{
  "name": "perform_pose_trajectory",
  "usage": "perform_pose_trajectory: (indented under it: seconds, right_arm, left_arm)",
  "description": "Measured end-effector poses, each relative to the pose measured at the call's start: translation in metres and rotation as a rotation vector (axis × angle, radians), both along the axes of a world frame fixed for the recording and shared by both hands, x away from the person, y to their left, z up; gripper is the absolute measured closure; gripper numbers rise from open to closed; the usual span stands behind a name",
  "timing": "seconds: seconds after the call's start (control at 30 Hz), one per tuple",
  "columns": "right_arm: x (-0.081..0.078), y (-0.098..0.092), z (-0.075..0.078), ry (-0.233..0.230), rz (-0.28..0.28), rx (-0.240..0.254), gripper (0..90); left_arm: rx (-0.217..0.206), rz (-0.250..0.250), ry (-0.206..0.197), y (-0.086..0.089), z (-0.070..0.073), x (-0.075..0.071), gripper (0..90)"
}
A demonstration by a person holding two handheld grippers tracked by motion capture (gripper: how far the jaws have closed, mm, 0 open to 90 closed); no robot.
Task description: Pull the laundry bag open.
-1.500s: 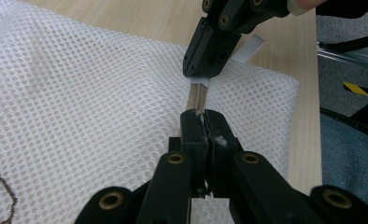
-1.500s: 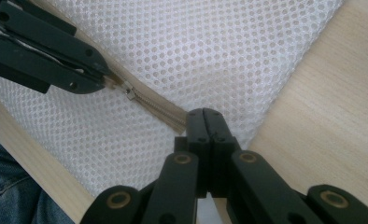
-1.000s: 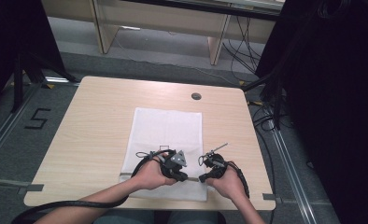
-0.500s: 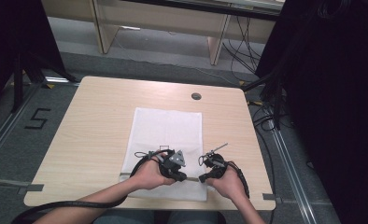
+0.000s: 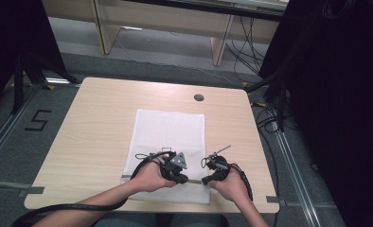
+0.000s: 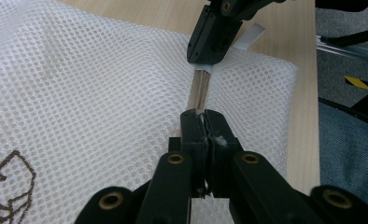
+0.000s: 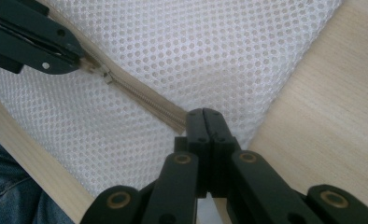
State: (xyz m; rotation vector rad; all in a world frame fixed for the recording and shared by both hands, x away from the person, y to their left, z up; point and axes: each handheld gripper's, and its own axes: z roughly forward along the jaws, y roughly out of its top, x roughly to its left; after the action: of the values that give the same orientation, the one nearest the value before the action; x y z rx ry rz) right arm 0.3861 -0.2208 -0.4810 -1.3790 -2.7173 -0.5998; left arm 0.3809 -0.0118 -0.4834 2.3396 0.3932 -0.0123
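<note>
Grey floor with black cables and pale wooden furniture legs lies beyond a light wooden table (image 5: 99,127) with a small dark round grommet (image 5: 199,97) near its far edge; on the table, at the middle of the near half, lies a flat white mesh laundry bag (image 5: 168,130), its near end reaching almost to the table's near edge; a dark brown outline motif (image 6: 9,186) is stitched on the mesh, seen in the left gripper view; what is inside the bag cannot be told, though it lies flat with only soft folds; a beige zipper (image 7: 140,100) runs across the bag's near end, and it is closed along the stretch seen between the two tools. Left gripper (image 6: 204,122), held in the person's left hand (image 5: 149,177), has its black jaws pressed together on the zipper at its slider end, the small pull (image 7: 105,74) just beside the tips in the right gripper view; right gripper (image 7: 204,120), in the right hand (image 5: 232,184), has its jaws fully closed too, pinching the zipper tape at the bag's corner nearest the table's right side; the two grippers stand near each other with the short run of zipper stretched between them.
</note>
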Motion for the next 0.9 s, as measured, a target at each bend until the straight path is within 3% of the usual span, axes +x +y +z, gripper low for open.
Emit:
perform_pose_trajectory:
  seconds: [0.9]
  right_arm:
    - [-0.0002,-0.0002,-0.0011,-0.011,0.001,0.002,90.0]
  left_arm:
    - [0.001,-0.008,-0.013,0.0093,0.0019,0.001,87.6]
